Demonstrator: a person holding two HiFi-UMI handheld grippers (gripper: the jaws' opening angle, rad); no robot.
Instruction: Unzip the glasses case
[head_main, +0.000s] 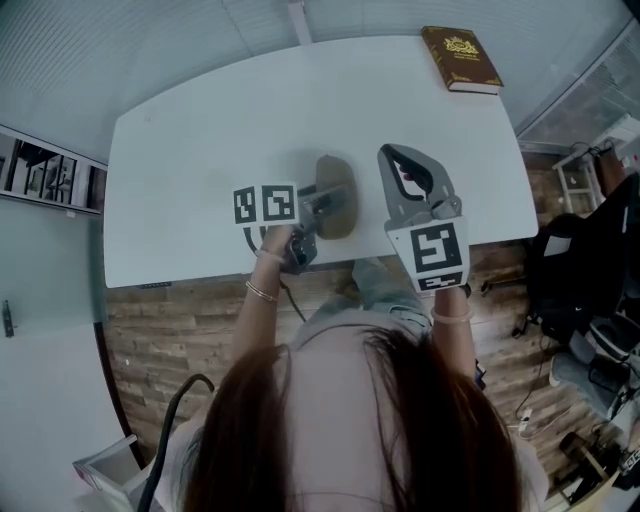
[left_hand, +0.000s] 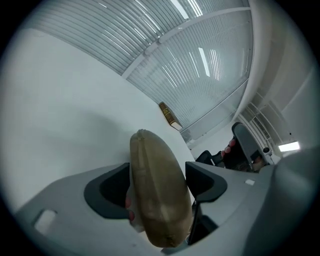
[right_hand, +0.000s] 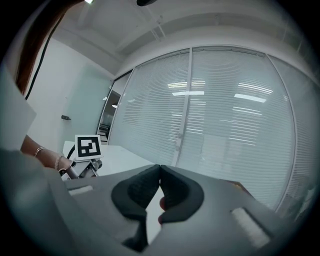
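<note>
A: So, where do you stand with the glasses case (head_main: 338, 190)?
B: Barely started. It lies on the table (head_main: 200, 130), zipped all round by the look of it, with your left gripper (head_main: 312, 207) spread wide astride its near end, not yet clamped
A: And your right gripper (right_hand: 160, 172)?
B: Pressed together, empty, off to the case's right. You've yet to steady the case, find the puller, which I can't spot, and run it round

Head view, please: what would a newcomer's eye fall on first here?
An olive glasses case lies at the near middle of the white table, between the left gripper's open fingers. Just right of it the right gripper hovers with its fingers shut and empty. A brown book sits at the table's far right corner.
</note>
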